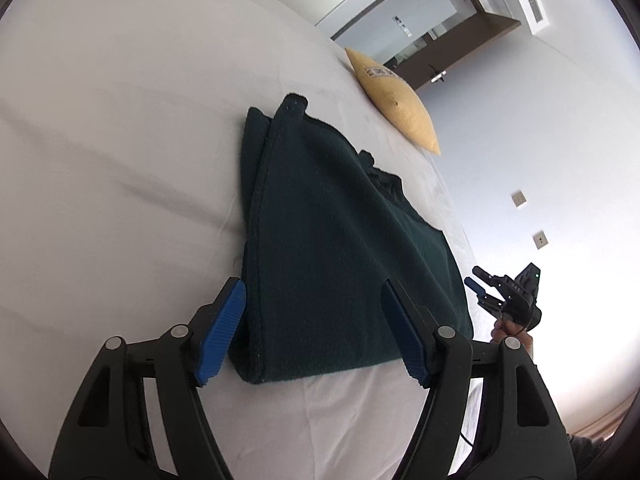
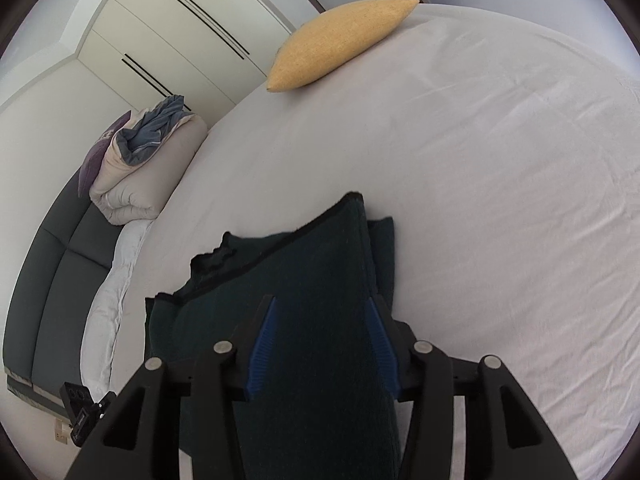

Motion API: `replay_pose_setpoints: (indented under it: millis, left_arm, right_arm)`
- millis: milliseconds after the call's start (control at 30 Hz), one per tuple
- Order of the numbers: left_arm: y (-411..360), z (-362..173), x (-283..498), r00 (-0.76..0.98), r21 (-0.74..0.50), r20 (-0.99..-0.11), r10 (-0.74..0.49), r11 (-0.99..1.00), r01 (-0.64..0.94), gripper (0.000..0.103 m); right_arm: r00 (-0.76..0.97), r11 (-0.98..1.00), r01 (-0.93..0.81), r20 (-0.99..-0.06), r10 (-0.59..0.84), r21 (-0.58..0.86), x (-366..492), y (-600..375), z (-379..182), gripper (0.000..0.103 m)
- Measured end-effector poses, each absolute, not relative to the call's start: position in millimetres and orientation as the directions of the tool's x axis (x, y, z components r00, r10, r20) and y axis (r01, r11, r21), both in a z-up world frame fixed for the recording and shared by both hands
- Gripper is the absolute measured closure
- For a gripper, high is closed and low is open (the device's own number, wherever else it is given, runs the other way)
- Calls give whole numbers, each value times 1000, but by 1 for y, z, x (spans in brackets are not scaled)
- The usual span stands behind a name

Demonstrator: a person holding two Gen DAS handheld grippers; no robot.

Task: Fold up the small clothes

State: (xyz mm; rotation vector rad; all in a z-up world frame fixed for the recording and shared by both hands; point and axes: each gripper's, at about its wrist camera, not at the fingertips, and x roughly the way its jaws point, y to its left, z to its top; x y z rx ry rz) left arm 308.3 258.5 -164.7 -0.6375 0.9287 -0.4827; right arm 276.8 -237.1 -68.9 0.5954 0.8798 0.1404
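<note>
A dark green knitted garment (image 1: pixel 328 220) lies folded into a long shape on the white bed sheet (image 1: pixel 120 140). My left gripper (image 1: pixel 316 320) hovers over its near end, open. One blue pad (image 1: pixel 224 328) is just beside the left edge, and the other is above the cloth. Off the garment's right side, a hand (image 1: pixel 508 330) holds my right gripper (image 1: pixel 482 288), open with nothing between its fingers. In the right wrist view the same garment (image 2: pixel 320 264) stretches away beneath the right gripper (image 2: pixel 320 344), whose pads stand apart.
A yellow pillow (image 1: pixel 394 100) (image 2: pixel 340 44) lies at the far edge of the bed. A rolled beige duvet (image 2: pixel 140 168) with a blue-grey cloth on it sits by a dark grey padded headboard (image 2: pixel 52 280). Cream wardrobe doors (image 2: pixel 180 32) stand behind.
</note>
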Motion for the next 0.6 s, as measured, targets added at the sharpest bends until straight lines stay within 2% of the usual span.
replay_pose_setpoints:
  millis: [133,167,267,300,400,500,600]
  left_arm:
    - [247,-166,303,507,-659,-591,-627,738,145,36]
    - [244,-165,302,510,-644,-599,-617,750,151,46]
    - [238,-169,302,498,-607,-634,-591,780,153,65]
    - [238,-171,302,495,-605,-640,-588,782,146,67]
    - [250,-176,303,516,-613,-645,-563,785,90,68]
    - [262,-182,307,522,-637,-645,-557,770,34,60]
    - [259,-182,309,511,-640,-637,-578,765,67,60]
  right_arm:
    - [624,831,136,-698,351,539,259,-237,-77,53]
    - [616,831,136,-703,356,540,257,-236,-80,53]
    - [605,837,138,-714,352,529,252,-233,-84,53]
    - [606,836,142,-715,350,530,252,-234,-85,53]
    - [610,825,161,-711,348,542,249,-238,-86,53]
    - [595,827,160,-722,355,539,248,-237,-89,53]
    - [585,839,146,-729,355,525,247,-231,-90,52]
